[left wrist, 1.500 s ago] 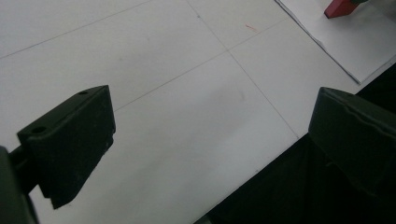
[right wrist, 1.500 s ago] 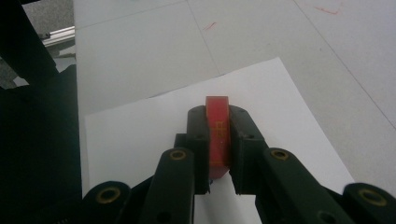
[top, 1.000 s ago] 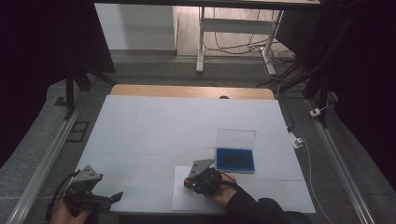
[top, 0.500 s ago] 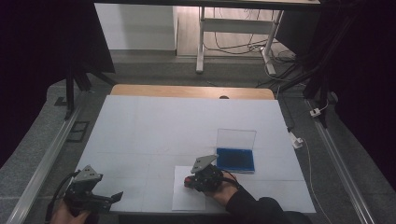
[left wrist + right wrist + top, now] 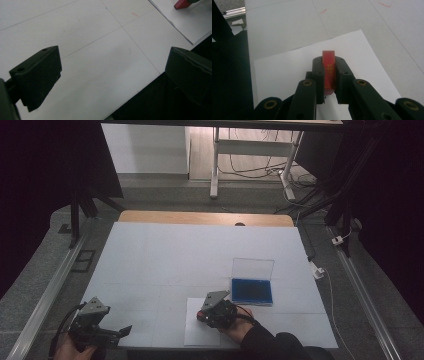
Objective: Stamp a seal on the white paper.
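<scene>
— What is gripped by the right claw (image 5: 329,75)?

— A red stamp (image 5: 328,71) is clamped between its two black jaws, which are closed tight on the stamp's flat sides. The stamp's tip sticks out just past the jaws and is pointed down at the sheet of paper (image 5: 287,72) directly beneath. Whether the tip is already pressed onto the paper cannot be told.

— So which step is judged to be in hand?

— Stamping, most likely: the stamp is held over the sheet, near its middle. For the next move, a straight push down and a clean lift would be called for, with the grip kept firm so the stamp isn't tilted or smeared.

— And beyond the claw?

— To its far right, well apart from the sheet, a blue ink pad (image 5: 252,290) is seen with its clear lid raised. The sheet is laid on the white table (image 5: 165,255).

— The other claw?

— The left claw (image 5: 112,72) is held wide open with nothing between its jaws, well off to the left of the right one, above the table's near edge.
</scene>
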The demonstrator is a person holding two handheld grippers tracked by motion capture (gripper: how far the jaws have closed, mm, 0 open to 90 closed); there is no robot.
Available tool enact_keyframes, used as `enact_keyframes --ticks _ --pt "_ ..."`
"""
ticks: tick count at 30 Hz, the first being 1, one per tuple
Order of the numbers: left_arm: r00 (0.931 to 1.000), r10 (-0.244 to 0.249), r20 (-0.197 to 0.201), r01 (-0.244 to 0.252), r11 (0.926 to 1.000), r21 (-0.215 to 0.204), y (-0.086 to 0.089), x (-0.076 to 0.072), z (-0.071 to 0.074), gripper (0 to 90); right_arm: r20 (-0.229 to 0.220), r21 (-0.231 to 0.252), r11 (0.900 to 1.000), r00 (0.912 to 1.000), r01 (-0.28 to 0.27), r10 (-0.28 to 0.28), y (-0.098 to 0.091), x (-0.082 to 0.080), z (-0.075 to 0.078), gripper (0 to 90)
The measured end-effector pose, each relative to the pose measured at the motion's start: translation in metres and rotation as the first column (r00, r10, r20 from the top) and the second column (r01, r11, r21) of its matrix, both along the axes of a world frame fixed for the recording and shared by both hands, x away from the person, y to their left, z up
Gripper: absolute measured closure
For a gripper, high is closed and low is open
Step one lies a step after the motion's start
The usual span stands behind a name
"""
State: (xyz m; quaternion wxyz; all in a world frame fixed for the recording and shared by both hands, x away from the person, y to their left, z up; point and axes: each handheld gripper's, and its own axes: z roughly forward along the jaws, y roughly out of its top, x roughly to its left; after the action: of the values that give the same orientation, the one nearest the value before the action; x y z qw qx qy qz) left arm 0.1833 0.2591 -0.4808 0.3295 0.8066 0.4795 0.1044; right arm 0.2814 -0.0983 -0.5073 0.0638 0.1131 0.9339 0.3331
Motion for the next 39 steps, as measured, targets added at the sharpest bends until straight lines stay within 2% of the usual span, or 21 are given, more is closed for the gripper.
enact_keyframes --ticks 1,4,6,19,33,39 --pt "1.0000 0.000 0.000 0.000 1.0000 0.001 0.000 0.000 0.000 1.2 -0.005 -0.001 1.0000 1.0000 0.000 0.000 -0.001 0.002 0.000 80.6" --pt "1.0000 0.000 0.001 0.000 1.0000 0.001 0.000 0.000 0.000 1.2 -0.065 0.039 0.9991 0.9978 0.014 -0.012 -0.004 0.007 -0.002 80.6" --pt "1.0000 0.000 0.001 0.000 1.0000 0.000 0.000 0.000 0.000 1.1 -0.081 0.052 0.9985 0.9966 0.017 -0.013 -0.006 0.010 -0.003 80.6" --pt "1.0000 -0.001 0.000 0.001 1.0000 -0.004 0.001 0.000 0.000 1.1 -0.065 0.039 0.9992 0.9978 0.012 -0.009 -0.004 0.009 0.000 79.7" --pt "1.0000 -0.001 0.001 0.001 1.0000 -0.004 0.001 0.000 0.000 1.2 -0.092 0.107 0.9933 0.9952 0.044 -0.034 -0.011 0.011 0.012 80.3" --pt "1.0000 -0.001 0.002 0.001 1.0000 -0.003 0.001 0.000 0.000 1.2 -0.080 0.124 0.9910 0.9960 0.050 -0.040 -0.013 0.012 0.016 80.4"
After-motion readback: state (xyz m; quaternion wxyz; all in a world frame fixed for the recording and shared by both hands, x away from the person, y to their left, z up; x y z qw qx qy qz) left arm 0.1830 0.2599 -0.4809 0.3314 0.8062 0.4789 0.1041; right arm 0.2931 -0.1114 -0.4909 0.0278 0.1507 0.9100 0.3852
